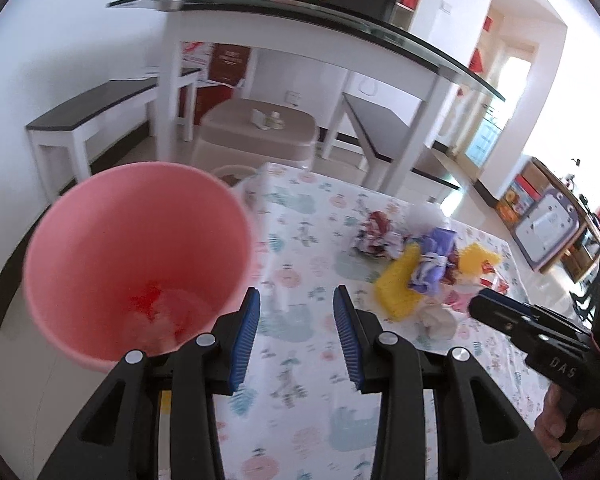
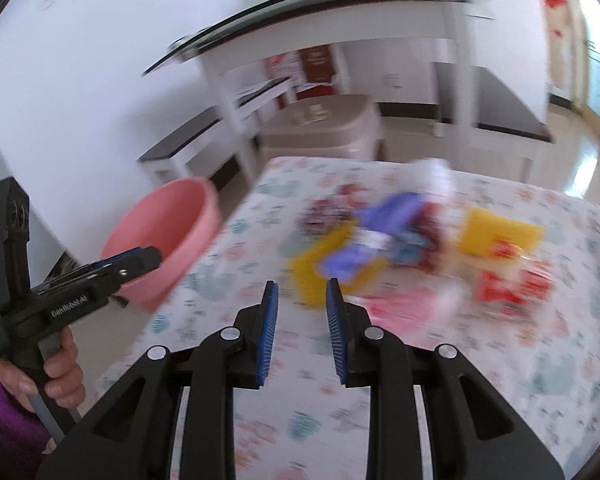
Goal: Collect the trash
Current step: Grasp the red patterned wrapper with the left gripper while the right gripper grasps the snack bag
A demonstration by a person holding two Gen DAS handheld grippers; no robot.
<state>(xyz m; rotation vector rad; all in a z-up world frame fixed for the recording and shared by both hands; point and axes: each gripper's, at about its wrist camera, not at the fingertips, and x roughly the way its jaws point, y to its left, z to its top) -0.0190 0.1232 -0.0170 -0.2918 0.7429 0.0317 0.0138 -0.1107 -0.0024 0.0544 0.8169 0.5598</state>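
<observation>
- The left tool (image 1: 296, 312) has its blue-padded fingers (image 1: 246, 340) standing apart with nothing between them, above the patterned cloth of the worktop (image 1: 300, 420).
- The right tool (image 2: 300, 300) also has its fingers (image 2: 268, 332) apart, a narrower gap, and nothing is clamped in it.
- In the left wrist view the right tool (image 1: 474, 308) comes in from the right edge, its tip at the near side of the trash pile; a hand (image 1: 556, 420) grips its handle.
- In the right wrist view the left tool (image 2: 156, 258) shows side-on, its tip in front of the pink bucket, held by a hand (image 2: 60, 368) with a purple sleeve (image 2: 4, 412).
- The pink bucket (image 1: 136, 256) sits at the left edge of the worktop, its mouth tilted toward the camera; some red and pale scraps (image 1: 156, 308) lie at its bottom.
- The trash pile (image 1: 420, 264) lies on the worktop well to the right of the bucket: yellow pieces (image 1: 400, 284), a purple wrapper (image 1: 436, 264), a crumpled red-and-white wrapper (image 1: 374, 232), and a white wad (image 1: 424, 212).
- Beyond the bucket stand a beige bin (image 1: 260, 128), a white table with a glass top (image 1: 308, 4), and dark-topped benches (image 1: 96, 108).
- The right wrist view is blurred, so finer detail of the pile cannot be told there.
</observation>
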